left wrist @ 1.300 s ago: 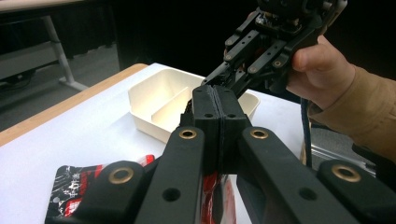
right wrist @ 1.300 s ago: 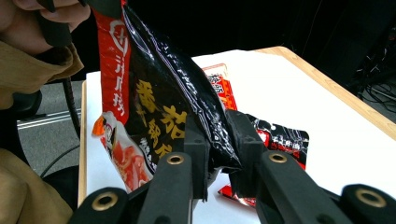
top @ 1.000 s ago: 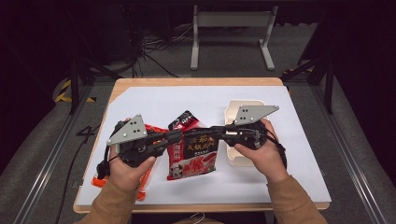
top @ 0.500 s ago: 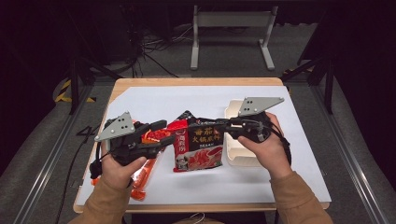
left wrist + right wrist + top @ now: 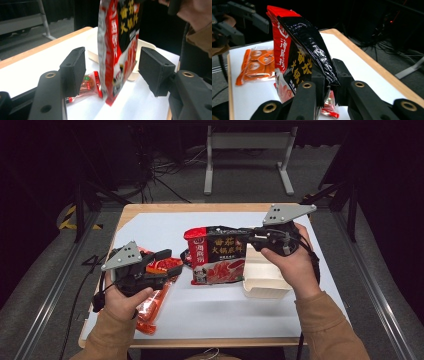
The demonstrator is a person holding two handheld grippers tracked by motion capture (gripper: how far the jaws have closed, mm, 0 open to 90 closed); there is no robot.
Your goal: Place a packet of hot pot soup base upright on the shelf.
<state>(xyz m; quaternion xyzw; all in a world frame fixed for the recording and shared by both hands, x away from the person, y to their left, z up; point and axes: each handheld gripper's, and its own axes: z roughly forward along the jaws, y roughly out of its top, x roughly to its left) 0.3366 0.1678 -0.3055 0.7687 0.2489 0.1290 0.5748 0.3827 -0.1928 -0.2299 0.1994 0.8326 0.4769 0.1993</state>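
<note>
A red and black sauce pouch [image 5: 220, 255] hangs upright above the white table top [image 5: 150, 227]. My right gripper [image 5: 250, 239] is shut on its right edge, and the right gripper view shows the pads pinching the black foil [image 5: 312, 50]. My left gripper [image 5: 167, 265] is low at the left. Its jaws have just been opening and now stand wide apart. In the left gripper view the pouch [image 5: 117, 50] hangs between and beyond the pads [image 5: 75, 67] without touching them. A small red sachet [image 5: 87, 85] lies on the table behind the left jaw.
An orange multi-pack [image 5: 152, 305] lies under my left hand, near the table's front left; it is also in the right gripper view [image 5: 254, 66]. A white shallow container [image 5: 265, 275] sits under my right hand. The table's wooden rim [image 5: 200, 207] borders dark floor.
The left jaws let go of the pouch's left end and drew back to the left and down. The right gripper raised the pouch off the table and swung it upright.
</note>
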